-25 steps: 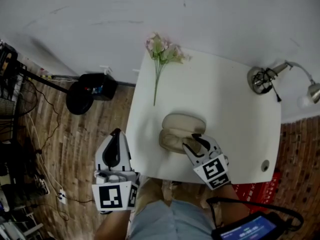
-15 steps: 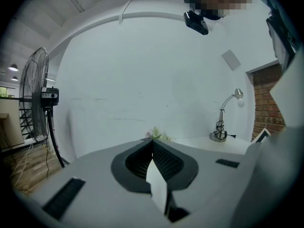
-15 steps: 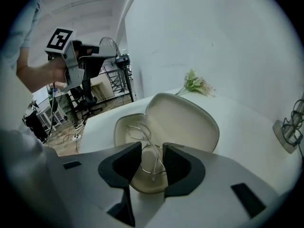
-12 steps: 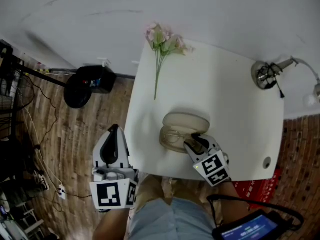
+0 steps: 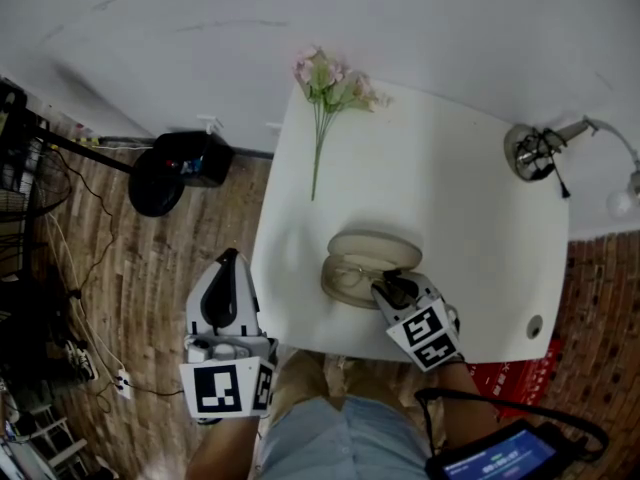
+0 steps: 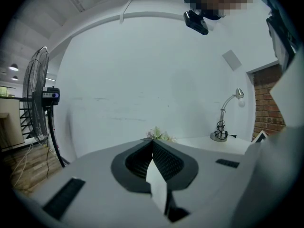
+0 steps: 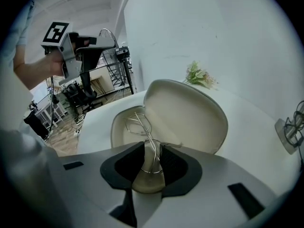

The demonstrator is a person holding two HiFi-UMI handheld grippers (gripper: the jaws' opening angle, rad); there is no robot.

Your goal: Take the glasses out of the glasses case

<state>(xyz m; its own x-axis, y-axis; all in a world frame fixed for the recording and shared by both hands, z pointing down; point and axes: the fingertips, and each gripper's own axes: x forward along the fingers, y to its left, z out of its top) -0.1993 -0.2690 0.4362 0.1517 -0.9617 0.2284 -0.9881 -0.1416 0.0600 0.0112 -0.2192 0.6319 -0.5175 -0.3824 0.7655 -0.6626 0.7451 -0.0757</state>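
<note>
White tabletop [image 5: 480, 228], six o'clock edge: the beige oval glasses case [image 5: 385, 251] lies open, thin wire-rimmed glasses [image 7: 137, 125] inside. Jaws of my right gripper [image 7: 151, 152] have just been closing around one lens, not yet pinching it. The lift-out remains. My left gripper [image 5: 229, 264] hangs clenched and empty at eight o'clock.

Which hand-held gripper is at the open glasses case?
The right hand-held gripper: its jaws, just closing, straddle a lens of the glasses inside the glasses case. The left hand-held gripper hangs shut beside the table.

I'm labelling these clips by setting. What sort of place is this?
Probably an indoor studio or workroom: small white table by a plain wall, a standing fan, a desk lamp, wood floor.
</note>
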